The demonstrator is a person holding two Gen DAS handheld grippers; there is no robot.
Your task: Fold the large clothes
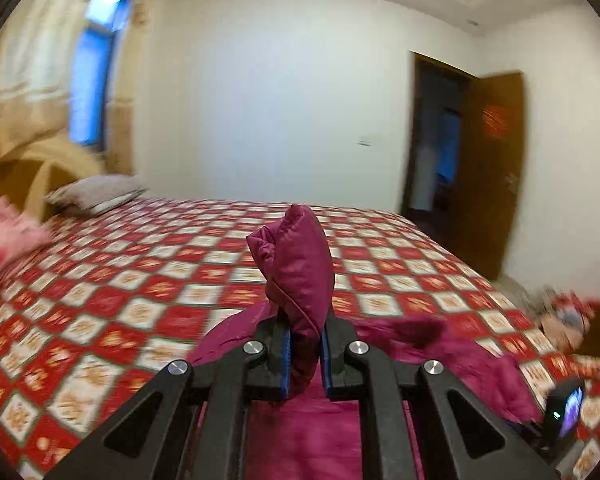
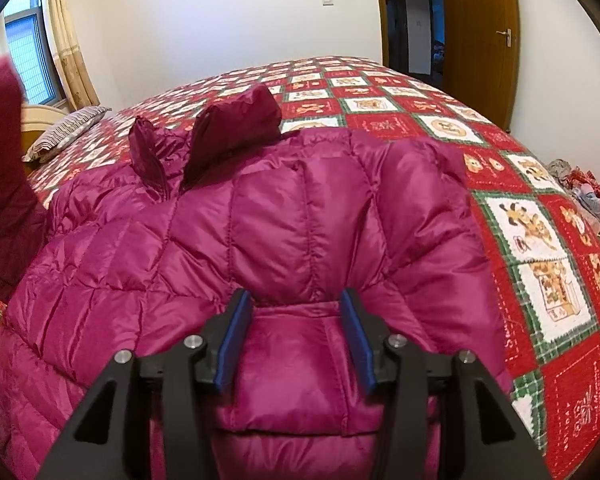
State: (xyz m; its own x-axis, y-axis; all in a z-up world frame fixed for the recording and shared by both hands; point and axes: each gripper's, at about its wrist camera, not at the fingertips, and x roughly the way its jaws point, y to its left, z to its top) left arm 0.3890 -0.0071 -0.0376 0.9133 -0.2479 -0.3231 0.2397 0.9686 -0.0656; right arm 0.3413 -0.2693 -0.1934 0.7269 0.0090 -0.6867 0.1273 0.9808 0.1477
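Note:
A magenta quilted down jacket (image 2: 284,224) lies spread on the bed with the red checked cover (image 2: 532,216). My right gripper (image 2: 296,344) is open, its blue pads on either side of a fold of the jacket near its lower edge. My left gripper (image 1: 305,354) is shut on a puffy end of the jacket (image 1: 296,264), which sticks up between the pads above the bed (image 1: 140,280). More of the jacket hangs below the left gripper. The raised part also shows at the left edge of the right wrist view (image 2: 0,168).
A striped pillow (image 2: 66,130) and a pink pillow (image 1: 8,236) lie at the head of the bed by a wooden headboard. An open brown door (image 2: 480,32) stands beyond the bed's far corner. Loose items (image 2: 580,188) lie on the floor at the right.

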